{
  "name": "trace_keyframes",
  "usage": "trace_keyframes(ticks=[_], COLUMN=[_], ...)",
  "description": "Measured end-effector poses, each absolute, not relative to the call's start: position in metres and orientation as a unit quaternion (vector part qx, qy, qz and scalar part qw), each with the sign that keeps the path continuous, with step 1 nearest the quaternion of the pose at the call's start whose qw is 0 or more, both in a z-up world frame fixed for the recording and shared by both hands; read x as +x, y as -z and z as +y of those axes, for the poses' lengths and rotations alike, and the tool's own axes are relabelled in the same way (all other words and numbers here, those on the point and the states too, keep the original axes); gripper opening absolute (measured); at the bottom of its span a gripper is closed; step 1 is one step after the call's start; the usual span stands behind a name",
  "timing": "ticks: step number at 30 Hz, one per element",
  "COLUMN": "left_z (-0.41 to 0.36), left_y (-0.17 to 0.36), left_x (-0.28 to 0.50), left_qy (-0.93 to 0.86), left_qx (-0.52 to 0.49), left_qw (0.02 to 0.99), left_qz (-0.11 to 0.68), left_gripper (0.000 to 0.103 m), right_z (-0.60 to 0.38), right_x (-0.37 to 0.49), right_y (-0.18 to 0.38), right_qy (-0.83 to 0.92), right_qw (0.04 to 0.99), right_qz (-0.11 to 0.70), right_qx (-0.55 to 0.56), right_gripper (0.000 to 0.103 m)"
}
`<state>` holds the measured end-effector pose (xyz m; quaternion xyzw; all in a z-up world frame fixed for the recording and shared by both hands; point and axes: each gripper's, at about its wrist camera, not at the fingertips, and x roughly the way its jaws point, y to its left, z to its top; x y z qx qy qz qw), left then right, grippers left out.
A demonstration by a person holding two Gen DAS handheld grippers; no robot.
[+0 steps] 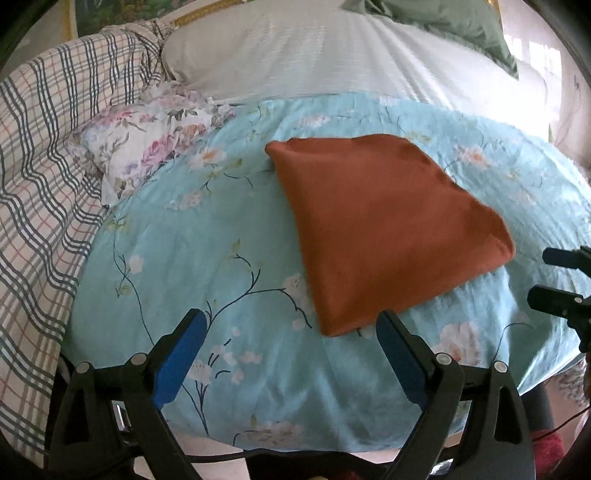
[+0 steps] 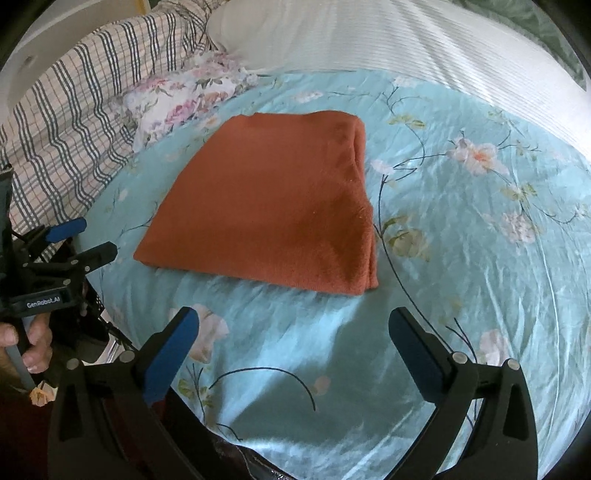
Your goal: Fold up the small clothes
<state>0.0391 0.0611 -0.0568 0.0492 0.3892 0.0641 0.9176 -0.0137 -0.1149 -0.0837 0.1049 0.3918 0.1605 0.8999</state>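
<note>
A rust-orange garment (image 1: 384, 225) lies folded into a flat rectangle on the light blue floral sheet (image 1: 221, 266). It also shows in the right wrist view (image 2: 273, 206), with stacked fold edges at its right side. My left gripper (image 1: 291, 325) is open and empty, hovering just in front of the garment's near corner. My right gripper (image 2: 291, 321) is open and empty, a little short of the garment's near edge. The right gripper also shows at the right edge of the left wrist view (image 1: 557, 277). The left gripper shows at the left of the right wrist view (image 2: 88, 238), held by a hand.
A white floral cloth (image 1: 147, 147) lies crumpled at the far left of the blue sheet. A plaid blanket (image 1: 40, 177) runs along the left. A white striped cover (image 1: 314, 51) and a green pillow (image 1: 461, 26) lie behind.
</note>
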Motion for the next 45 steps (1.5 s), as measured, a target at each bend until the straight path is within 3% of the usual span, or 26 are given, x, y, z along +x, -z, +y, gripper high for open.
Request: trace_keyframes(ticks=[45], left_z=[0.061], left_y=[0.045], left_x=[0.078], left_qy=[-0.067], left_qx=[0.045], left_qw=[0.914], left_qz=[0.397], left_gripper=[0.094], right_z=[-0.101], right_x=[0.046], right_y=[0.067], right_qy=[-0.180], right_qw=[0.894], right_qz=[0.404], right_qx=[0.076], right_gripper=[0.102])
